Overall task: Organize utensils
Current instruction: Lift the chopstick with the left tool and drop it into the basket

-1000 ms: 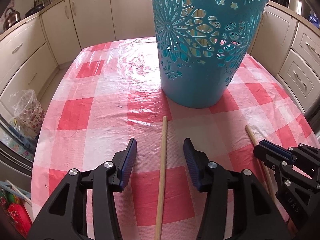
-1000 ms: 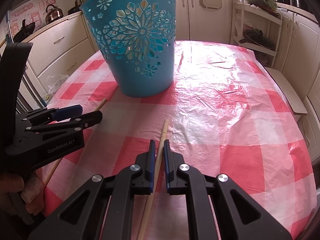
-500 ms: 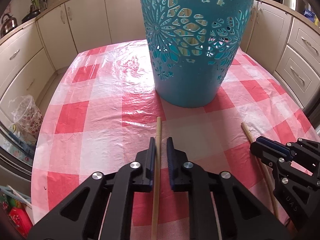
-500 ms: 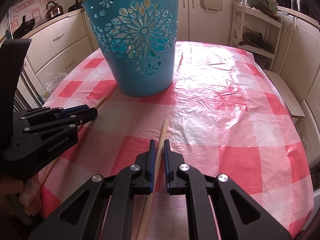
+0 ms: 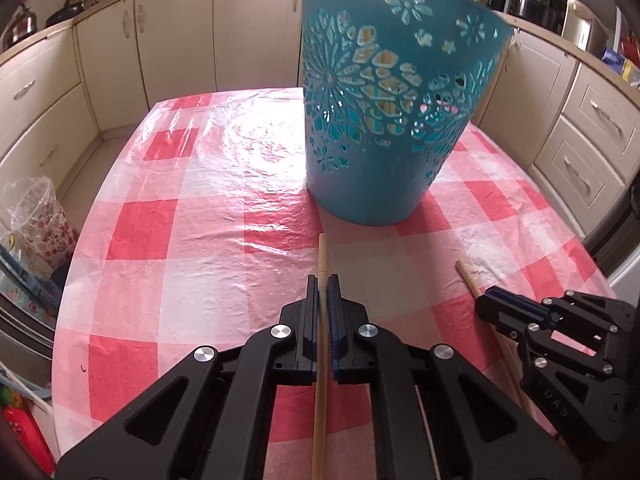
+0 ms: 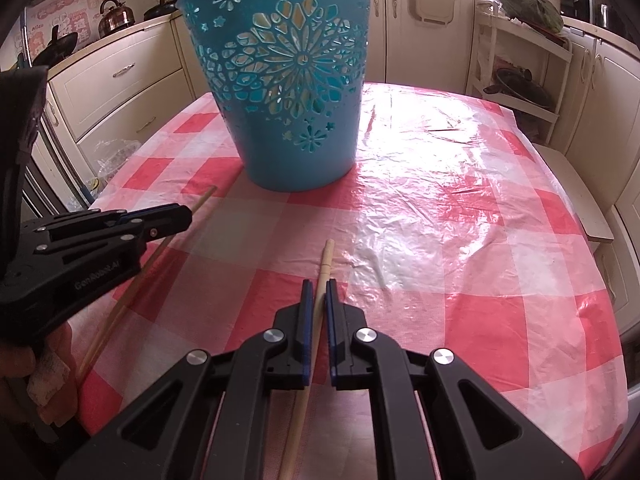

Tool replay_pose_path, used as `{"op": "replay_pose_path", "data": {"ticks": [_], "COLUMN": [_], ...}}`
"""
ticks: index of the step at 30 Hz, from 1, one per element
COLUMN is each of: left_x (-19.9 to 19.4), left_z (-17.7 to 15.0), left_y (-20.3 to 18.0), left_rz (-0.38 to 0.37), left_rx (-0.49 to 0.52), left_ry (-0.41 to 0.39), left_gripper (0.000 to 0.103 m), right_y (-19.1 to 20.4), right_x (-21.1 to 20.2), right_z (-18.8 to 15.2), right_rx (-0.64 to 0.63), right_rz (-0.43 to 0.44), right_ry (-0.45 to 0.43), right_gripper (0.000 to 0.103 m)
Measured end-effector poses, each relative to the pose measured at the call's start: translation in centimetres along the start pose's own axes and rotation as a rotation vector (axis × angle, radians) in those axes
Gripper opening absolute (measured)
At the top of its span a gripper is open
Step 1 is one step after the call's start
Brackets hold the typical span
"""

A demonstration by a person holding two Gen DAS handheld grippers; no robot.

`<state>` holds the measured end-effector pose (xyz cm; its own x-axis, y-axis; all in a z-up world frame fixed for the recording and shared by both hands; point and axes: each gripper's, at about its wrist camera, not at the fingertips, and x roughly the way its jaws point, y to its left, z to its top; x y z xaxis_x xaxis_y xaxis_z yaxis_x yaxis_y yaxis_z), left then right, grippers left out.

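Observation:
A teal cut-out basket (image 5: 392,120) stands upright on the red-and-white checked table; it also shows in the right wrist view (image 6: 292,92). My left gripper (image 5: 322,284) is shut on a wooden chopstick (image 5: 322,256), whose tip points at the basket's base. My right gripper (image 6: 319,288) is shut on a second wooden chopstick (image 6: 326,260), whose tip also points toward the basket. In the left wrist view the right gripper (image 5: 492,304) sits at the right with its chopstick (image 5: 466,274). In the right wrist view the left gripper (image 6: 184,214) sits at the left with its chopstick (image 6: 204,198).
The table (image 6: 460,200) has a glossy plastic cover. Cream kitchen cabinets (image 5: 120,52) ring the table. A plastic-wrapped floral container (image 5: 40,216) stands on the floor at the left. A white rack (image 6: 520,72) with pans stands at the back right.
My left gripper has closed on its chopstick and lifted a little, so the basket looks farther off. My right gripper stayed shut on its chopstick and rose slightly.

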<state>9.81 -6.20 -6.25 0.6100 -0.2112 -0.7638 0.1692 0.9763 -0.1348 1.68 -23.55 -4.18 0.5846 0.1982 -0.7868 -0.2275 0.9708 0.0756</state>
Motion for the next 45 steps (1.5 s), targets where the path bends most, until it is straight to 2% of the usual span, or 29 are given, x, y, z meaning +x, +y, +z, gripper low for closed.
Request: {"op": "replay_pose_path", "data": {"ticks": [5,9,18,25,31,39,45], "left_x": [-3.7,-7.3,-12.3,-12.2,-9.4,-5.9,-5.2], "left_z": [1.4,3.8,11.4,17.9,21.2,21.6,21.4], "left_y": [1.9,2.6,0.5,-1.3,-1.4,-0.7,-0.8], "left_rz": [-0.086,-0.131,-0.204,-0.216,-0.198,-0.163,-0.158], "left_rx": [-0.091,-0.136,-0.112,-0.116,-0.168,-0.228,-0.213], "left_ry": [-0.097,-0.195,-0.4,-0.526,-0.569,-0.577,-0.569], "left_gripper": [0.004,0.004,0.004,0.005,0.005,0.005,0.005], "right_y": [0.1,0.1,0.0,0.0,-0.3,-0.6,-0.6], "right_x": [0.0,0.0,-0.1,-0.1,0.0,-0.1,-0.1], "right_z": [0.0,0.0,0.0,0.0,0.0,0.1,0.1], "right_rx": [-0.001,0.006,0.015,0.015,0.029,0.04,0.04], "right_rz": [-0.001,0.002,0.007,0.008,0.026,0.042,0.044], "right_ry": [0.0,0.001,0.0,0.0,0.002,0.004,0.004], "right_gripper": [0.007,0.007,0.007,0.007,0.007,0.007,0.007]}}
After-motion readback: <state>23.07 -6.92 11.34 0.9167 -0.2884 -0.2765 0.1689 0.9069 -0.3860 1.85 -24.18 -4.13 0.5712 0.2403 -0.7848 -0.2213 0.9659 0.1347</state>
